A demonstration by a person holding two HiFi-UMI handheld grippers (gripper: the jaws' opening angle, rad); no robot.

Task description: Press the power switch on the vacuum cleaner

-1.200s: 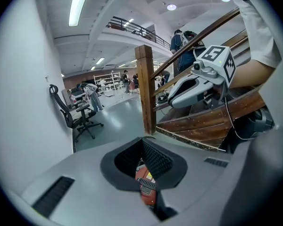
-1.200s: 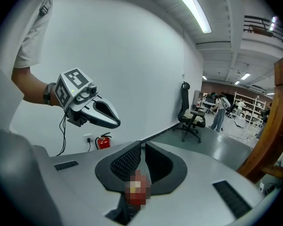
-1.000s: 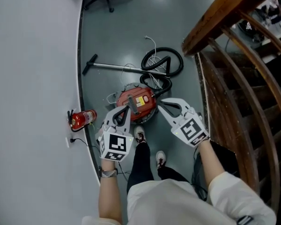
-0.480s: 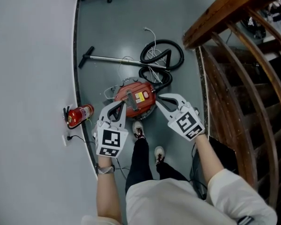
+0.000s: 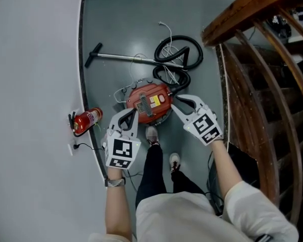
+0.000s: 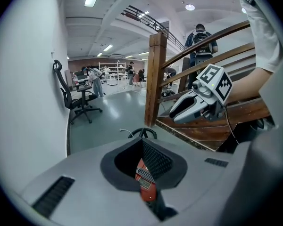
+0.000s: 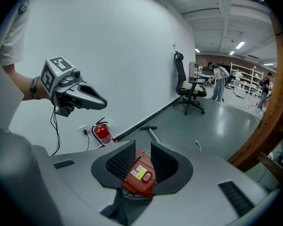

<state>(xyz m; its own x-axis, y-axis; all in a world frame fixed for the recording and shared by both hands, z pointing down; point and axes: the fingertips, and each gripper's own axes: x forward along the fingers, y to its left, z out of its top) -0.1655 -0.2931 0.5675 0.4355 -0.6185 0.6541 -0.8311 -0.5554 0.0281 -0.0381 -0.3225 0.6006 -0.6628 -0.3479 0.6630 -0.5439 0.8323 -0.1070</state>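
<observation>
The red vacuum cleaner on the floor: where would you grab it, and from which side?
Probably the dark handle strip along the top of the vacuum cleaner. Come down from above, jaws across it: the round body looks too wide, and the hose crowds its far side.

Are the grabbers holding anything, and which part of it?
Nothing is held. The left gripper is closed on nothing. The right gripper is empty too, and its jaws have just been opening. The vacuum cleaner lies untouched below.
</observation>
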